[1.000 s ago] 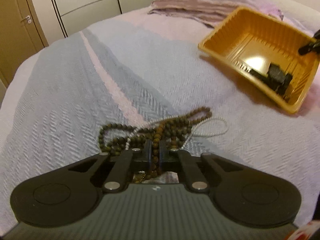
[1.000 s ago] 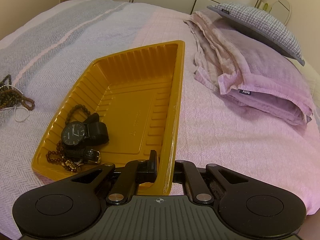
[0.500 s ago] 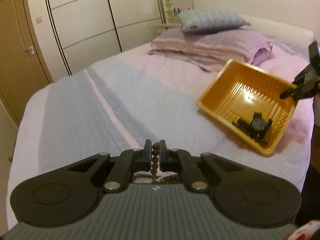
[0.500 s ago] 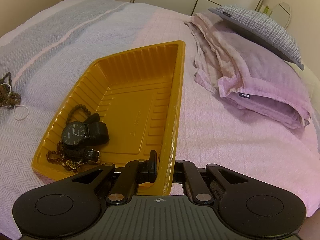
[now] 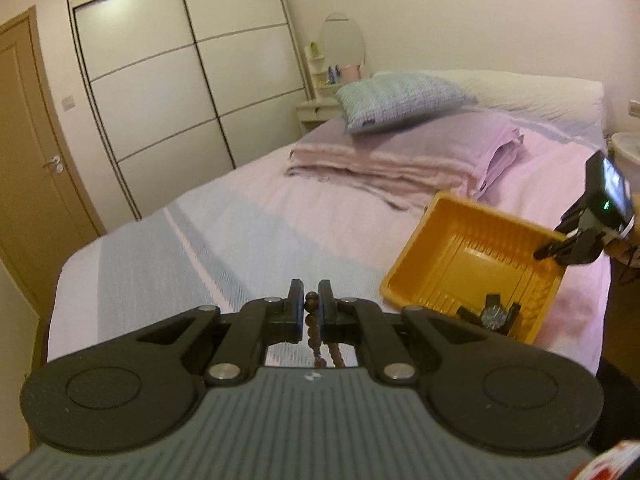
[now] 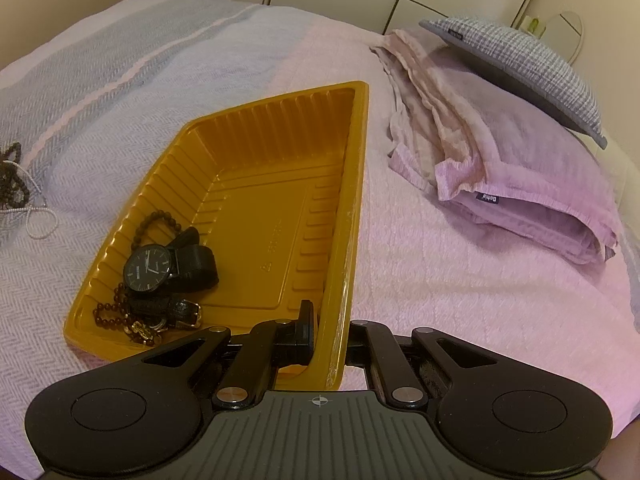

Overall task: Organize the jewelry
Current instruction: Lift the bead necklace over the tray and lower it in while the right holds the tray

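Left gripper point(image 5: 311, 312) raised above the bed point(image 5: 248, 232), jaws pinched on a brown bead strand point(image 5: 314, 332) that hangs below the fingers, presumably lifted so it swings free for carrying. Orange tray point(image 6: 256, 208) lies to its right. Right gripper point(image 6: 326, 328) clamps the tray's near wall, likely steadying it for the drop. Watch point(image 6: 150, 270) and beaded pieces sit in the tray's near corner. More beads point(image 6: 12, 180) and a pale chain lie on the bed left of the tray.
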### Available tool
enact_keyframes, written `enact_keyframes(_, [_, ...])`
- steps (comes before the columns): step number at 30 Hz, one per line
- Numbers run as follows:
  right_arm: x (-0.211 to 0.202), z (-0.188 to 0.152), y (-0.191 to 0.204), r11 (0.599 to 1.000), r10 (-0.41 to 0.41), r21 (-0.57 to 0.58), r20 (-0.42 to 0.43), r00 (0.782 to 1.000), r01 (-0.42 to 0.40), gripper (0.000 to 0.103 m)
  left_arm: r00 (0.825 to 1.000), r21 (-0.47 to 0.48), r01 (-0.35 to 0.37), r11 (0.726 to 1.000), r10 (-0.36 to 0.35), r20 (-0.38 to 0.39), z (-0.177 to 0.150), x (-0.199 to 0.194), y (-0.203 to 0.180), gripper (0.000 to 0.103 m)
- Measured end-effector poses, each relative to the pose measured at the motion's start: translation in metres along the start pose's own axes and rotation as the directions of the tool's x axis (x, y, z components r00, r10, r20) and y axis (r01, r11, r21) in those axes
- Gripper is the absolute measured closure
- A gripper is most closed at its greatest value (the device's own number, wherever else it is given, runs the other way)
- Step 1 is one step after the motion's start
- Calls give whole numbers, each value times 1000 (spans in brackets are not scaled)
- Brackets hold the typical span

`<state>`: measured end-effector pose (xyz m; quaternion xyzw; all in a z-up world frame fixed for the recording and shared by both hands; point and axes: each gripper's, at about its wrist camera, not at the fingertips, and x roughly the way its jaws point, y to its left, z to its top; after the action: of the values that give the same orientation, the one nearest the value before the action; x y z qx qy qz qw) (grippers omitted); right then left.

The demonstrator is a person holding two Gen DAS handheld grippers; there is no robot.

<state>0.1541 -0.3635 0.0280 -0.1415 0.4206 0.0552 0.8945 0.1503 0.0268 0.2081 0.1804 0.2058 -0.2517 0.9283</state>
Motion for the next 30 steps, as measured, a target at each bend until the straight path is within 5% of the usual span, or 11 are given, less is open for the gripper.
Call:
enact_keyframes(15, [0,0,1,1000,-1,-11,5,1000,1,97,995,68,55,996,-60,79,55,0,-24,97])
enact_keyframes(30, [-1,2,2,1000,1,-27,6,1000,-1,97,964,87,259,962,-263,43,88,90,-107,97])
